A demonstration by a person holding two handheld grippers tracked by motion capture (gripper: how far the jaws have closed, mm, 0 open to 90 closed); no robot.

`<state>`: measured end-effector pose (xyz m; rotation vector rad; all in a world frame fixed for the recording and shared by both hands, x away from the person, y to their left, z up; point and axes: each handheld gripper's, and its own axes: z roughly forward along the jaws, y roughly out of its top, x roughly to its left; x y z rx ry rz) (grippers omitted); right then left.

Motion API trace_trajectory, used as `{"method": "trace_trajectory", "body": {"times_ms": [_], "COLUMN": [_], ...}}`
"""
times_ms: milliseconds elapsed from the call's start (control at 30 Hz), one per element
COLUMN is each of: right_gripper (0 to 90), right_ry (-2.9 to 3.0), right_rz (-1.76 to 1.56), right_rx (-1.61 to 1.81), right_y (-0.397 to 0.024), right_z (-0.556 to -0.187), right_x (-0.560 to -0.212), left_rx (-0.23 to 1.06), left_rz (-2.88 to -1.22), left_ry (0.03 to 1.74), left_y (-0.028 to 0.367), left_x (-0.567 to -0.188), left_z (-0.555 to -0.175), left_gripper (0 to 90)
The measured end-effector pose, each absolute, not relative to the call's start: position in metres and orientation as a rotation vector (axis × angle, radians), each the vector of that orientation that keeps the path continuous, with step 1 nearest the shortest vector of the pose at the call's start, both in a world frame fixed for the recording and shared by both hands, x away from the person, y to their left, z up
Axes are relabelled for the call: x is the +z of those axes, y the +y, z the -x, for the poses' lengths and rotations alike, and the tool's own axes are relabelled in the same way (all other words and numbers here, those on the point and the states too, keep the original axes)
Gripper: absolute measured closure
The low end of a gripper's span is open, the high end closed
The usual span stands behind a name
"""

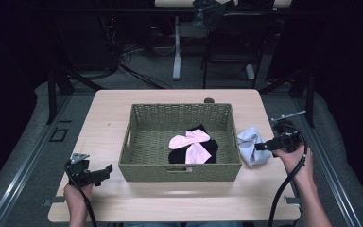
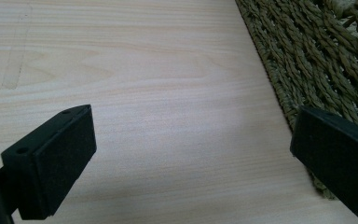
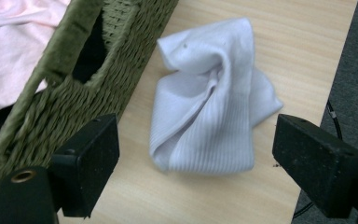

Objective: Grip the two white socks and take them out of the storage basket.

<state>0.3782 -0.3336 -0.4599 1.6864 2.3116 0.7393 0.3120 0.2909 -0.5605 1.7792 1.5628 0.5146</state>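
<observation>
Pale wood table lies nearest us. At eight o'clock we hold the left gripper, jaws spread wide over bare wood, just beside the woven basket. At three o'clock our right gripper stands with jaws apart, touching nothing, pointing at the crumpled white cloth against the basket's outer wall. Farther in, at the centre, a pink garment lies on a black one inside the basket.

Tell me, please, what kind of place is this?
Probably a lab or workshop set up for recording, not a home: a light wooden table stands in a dark metal frame, loose cables lie on the grey floor behind, and a person holds black tongs trailing cable.
</observation>
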Motion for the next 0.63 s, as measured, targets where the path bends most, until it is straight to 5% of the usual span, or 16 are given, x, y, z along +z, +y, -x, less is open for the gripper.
{"method": "trace_trajectory", "body": {"times_ms": [633], "right_gripper": [5.8], "right_ry": [2.285], "right_rz": [-1.753], "right_rx": [0.759], "right_y": [-0.342], "right_z": [-0.331], "right_x": [-0.523], "left_rx": [0.509], "left_rz": [-1.791], "left_ry": [1.557], "left_y": [0.289], "left_x": [-0.561], "left_z": [-0.313], "left_gripper": [0.3]}}
